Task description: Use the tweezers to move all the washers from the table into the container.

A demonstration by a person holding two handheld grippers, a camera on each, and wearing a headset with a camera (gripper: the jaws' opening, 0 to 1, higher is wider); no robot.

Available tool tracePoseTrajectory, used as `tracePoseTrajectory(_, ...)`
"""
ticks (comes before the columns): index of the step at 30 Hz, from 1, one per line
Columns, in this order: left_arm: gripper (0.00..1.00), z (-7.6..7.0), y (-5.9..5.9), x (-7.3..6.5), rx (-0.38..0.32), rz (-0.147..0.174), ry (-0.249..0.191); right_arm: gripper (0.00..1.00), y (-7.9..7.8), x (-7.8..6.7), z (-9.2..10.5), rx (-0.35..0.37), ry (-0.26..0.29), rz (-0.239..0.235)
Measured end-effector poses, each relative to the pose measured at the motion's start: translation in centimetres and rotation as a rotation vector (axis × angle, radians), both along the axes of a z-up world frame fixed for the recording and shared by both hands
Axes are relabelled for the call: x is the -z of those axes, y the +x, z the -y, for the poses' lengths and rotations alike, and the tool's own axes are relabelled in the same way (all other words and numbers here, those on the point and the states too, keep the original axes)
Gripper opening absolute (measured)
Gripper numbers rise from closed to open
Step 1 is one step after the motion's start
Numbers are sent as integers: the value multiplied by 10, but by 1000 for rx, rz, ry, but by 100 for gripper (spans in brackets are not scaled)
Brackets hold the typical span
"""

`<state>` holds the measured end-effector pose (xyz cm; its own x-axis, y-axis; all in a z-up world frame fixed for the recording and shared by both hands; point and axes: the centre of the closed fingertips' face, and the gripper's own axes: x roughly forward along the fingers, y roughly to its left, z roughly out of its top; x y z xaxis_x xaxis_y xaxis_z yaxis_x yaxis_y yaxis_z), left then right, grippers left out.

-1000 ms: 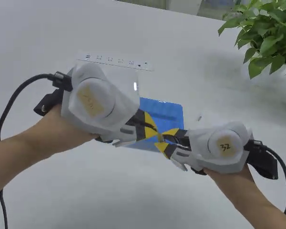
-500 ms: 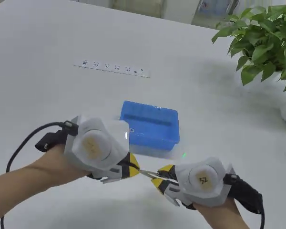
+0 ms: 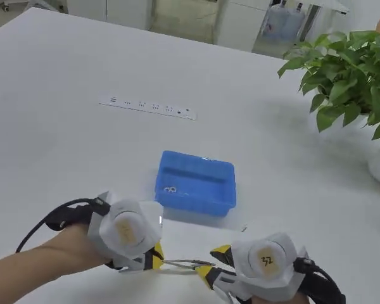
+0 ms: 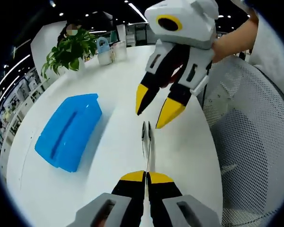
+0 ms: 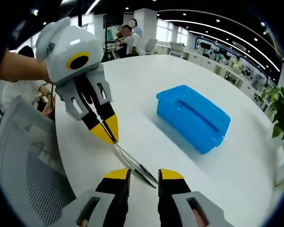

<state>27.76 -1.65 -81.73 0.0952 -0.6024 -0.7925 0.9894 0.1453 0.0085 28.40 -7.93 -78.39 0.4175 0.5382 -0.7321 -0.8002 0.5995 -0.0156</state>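
Tweezers are clamped by their rear end in the shut jaws of the left gripper; their tips reach the right gripper, its jaws parted, holding nothing; at twelve o'clock from both stands the blue container, washers inside.

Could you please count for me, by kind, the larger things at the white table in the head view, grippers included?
grippers: 2, the left gripper and the right gripper
tweezers: 1
blue container: 1
power strip: 1
potted plant: 1
total: 6
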Motion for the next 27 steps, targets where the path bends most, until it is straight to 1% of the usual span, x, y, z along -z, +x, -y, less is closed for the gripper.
tracePoseTrajectory(1,0,0,2,1,-2,7,-3,21,-1,-5,1,17,19,7)
tracePoseTrajectory(2,0,0,2,3,-3,13,-2,22,-3,-10,2,39,37,3)
tracePoseTrajectory(3,0,-1,4,4,-22,22,5,23,-6,-12,4,55,47,-2)
tracePoseTrajectory(5,0,-1,3,5,-30,21,8,26,-15,-16,8,79,63,-12)
tracePoseTrajectory(6,0,-1,3,7,-43,14,14,27,-20,-19,10,90,72,-9)
tracePoseTrajectory(8,0,-4,6,8,-81,21,24,28,-25,-22,13,101,79,-11)
tracePoseTrajectory(9,1,-6,7,9,-113,13,30,29,-27,-24,14,105,82,-10)
tracePoseTrajectory(10,4,-6,7,8,-128,5,28,31,-28,-28,15,115,91,-9)
tracePoseTrajectory(11,9,-6,9,4,-175,-12,5,31,-29,-31,16,121,98,-5)
tracePoseTrajectory(12,11,-7,10,0,-203,-21,-10,32,-27,-38,16,137,117,8)
tracePoseTrajectory(13,11,-8,12,-5,-229,-21,-25,35,-24,-42,16,155,130,16)
tracePoseTrajectory(14,14,-11,15,-13,-270,-7,-46,37,-22,-45,16,168,142,22)
tracePoseTrajectory(15,16,-16,17,-20,-315,-6,-57,39,-20,-49,16,177,155,25)
tracePoseTrajectory(16,17,-19,17,-25,-345,-12,-68,41,-17,-53,16,190,169,37)
tracePoseTrajectory(17,18,-23,20,-34,-384,9,-97,41,-10,-60,17,217,192,65)
tracePoseTrajectory(18,20,-25,21,-41,-404,23,-115,43,-9,-63,17,224,205,61)
tracePoseTrajectory(19,21,-28,21,-47,-430,29,-132,44,-6,-66,15,235,229,54)
tracePoseTrajectory(20,24,-32,23,-57,-478,39,-160,46,-4,-69,15,242,242,56)
tracePoseTrajectory(21,27,-35,23,-64,-504,47,-181,47,-2,-72,14,249,255,64)
tracePoseTrajectory(22,31,-38,23,-74,-548,56,-212,47,0,-76,13,253,273,69)
tracePoseTrajectory(23,35,-40,24,-81,-578,65,-230,48,1,-79,13,257,282,68)
tracePoseTrajectory(24,39,-43,25,-91,-614,84,-261,50,3,-81,12,258,290,70)
tracePoseTrajectory(25,42,-44,26,-98,-636,95,-284,52,4,-82,12,259,291,72)
tracePoseTrajectory(26,45,-47,27,-106,-675,108,-315,54,6,-84,12,262,290,79)
tracePoseTrajectory(27,47,-49,26,-111,-694,111,-327,56,8,-85,13,270,285,92)
